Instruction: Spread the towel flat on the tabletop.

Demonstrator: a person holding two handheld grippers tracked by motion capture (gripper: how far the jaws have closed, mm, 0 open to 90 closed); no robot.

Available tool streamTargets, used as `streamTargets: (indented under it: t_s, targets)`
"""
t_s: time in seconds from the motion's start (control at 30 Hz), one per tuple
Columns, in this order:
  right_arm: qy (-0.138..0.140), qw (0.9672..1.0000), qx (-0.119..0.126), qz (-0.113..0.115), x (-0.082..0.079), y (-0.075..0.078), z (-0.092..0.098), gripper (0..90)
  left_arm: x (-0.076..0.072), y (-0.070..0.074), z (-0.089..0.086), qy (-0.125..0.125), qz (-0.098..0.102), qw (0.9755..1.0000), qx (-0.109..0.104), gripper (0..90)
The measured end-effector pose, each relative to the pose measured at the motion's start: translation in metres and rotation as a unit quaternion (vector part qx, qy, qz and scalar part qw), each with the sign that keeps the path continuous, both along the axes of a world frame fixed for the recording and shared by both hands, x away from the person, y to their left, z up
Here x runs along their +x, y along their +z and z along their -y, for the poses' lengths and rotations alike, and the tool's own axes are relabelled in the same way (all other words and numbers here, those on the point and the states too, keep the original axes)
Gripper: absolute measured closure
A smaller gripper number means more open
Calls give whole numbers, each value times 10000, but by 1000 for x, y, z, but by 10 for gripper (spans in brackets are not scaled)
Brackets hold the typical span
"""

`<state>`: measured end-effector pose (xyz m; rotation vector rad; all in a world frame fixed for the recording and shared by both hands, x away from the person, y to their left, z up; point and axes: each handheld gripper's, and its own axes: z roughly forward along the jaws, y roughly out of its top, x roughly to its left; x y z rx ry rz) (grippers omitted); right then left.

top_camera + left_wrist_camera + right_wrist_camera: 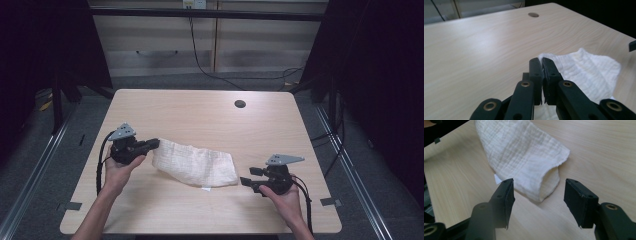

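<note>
A white crinkled cloth (195, 165) lies folded in the middle of the wooden table (200, 110). My left gripper (156, 144) points right, and its jaws are shut at the cloth's upper left corner. In the left gripper view that corner of the cloth (586, 70) sits right at the closed tips of the left gripper (542, 60) and looks pinched. My right gripper (245, 182) is just right of the cloth's right end and stands open. In the right gripper view the rounded end of the cloth (521, 152) lies just ahead of the open right gripper (539, 182), untouched.
A round cable hole (240, 104) sits at the table's far right. A small white tag (205, 189) pokes out from the cloth's near edge. Dark curtains and cables surround the table. The person's hands come in from the near edge.
</note>
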<state>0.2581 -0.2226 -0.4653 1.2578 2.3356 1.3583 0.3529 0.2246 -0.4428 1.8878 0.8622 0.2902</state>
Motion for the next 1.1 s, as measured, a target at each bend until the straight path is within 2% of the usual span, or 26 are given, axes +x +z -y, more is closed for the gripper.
streamTargets:
  t_s: [0.07, 0.1, 0.13, 0.17, 0.37, 0.43, 0.57, 0.73, 0.8, 0.9, 1.0, 1.1]
  targets:
    - [-14, 10000, -34, -3, 3, 1, -1, 442, 1, -4, -1, 8, -46, 10000, -6, 869]
    - [20, 9999, -149, 46, 13, 2, -2, 480, 2, -12, -2, 52, -111, 9999, 31, 869]
    - [17, 9998, -171, 70, 17, 2, -3, 494, 2, -12, -2, 52, -111, 9999, 31, 869]
    - [19, 9997, -217, 84, 23, 2, -3, 512, 4, -18, -1, 39, -170, 9997, 179, 869]
    - [112, 9984, -553, 65, 61, 0, -9, 589, 9, -29, -3, 88, -314, 9991, 265, 869]
    - [155, 9986, -495, -36, 73, -6, -13, 622, 10, -32, -4, 116, -351, 9987, 343, 868]
    - [194, 9985, -488, -144, 89, -15, -24, 609, 11, -33, -6, 104, -402, 9987, 301, 868]
    - [405, 9979, -433, -252, 105, -21, -32, 557, 11, -33, -7, 86, -411, 9986, 309, 866]
    - [551, 9968, -490, -310, 110, -24, -36, 540, 11, -34, -6, 93, -416, 9986, 324, 866]
    - [535, 9962, -572, -390, 114, -30, -37, 537, 12, -35, -7, 71, -424, 9985, 331, 866]
    - [520, 9965, -434, -493, 117, -36, -35, 578, 12, -35, -7, 68, -422, 9985, 330, 864]
    - [605, 9963, -418, -440, 116, -38, -36, 668, 12, -35, -8, 92, -412, 9985, 347, 862]
